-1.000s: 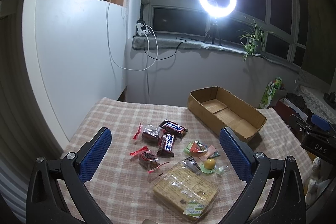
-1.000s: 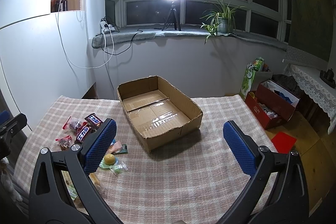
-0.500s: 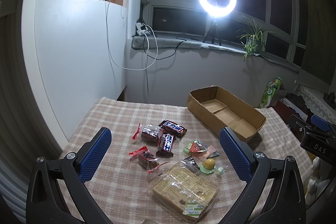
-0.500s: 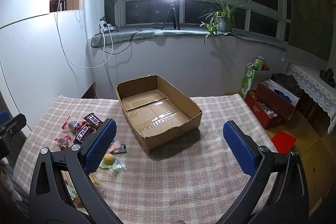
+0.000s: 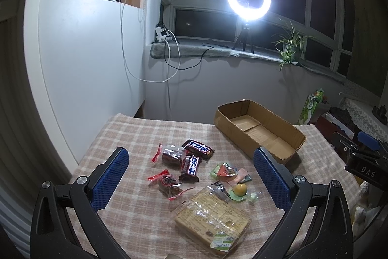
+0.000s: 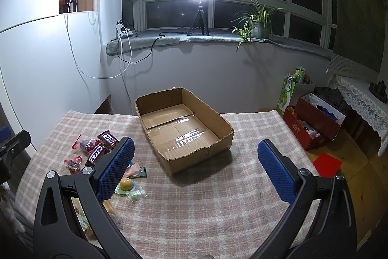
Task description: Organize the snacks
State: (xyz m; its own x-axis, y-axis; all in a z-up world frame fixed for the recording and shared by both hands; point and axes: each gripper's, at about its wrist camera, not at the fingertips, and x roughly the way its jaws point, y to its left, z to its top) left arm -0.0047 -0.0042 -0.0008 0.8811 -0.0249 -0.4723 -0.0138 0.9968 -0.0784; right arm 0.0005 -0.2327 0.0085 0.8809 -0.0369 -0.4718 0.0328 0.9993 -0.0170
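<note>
Nothing has shifted since 1.0 s ago: left gripper (image 5: 191, 179) and right gripper (image 6: 195, 169) both hover spread apart, unloaded; snacks (image 5: 194, 164) lie left of cardboard box (image 6: 184, 128).

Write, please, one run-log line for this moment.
left gripper: open, above snacks | right gripper: open, empty | cardboard box: empty | snacks: on table

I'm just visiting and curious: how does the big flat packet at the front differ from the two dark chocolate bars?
The big flat packet is clear plastic over a pale tan block, much wider than either chocolate bar, which are slim with dark wrappers and blue-and-white lettering. The packet lies nearest the left gripper; the bars lie farther back, touching at a corner. All rest flat on the checked cloth, outside the cardboard box.
</note>
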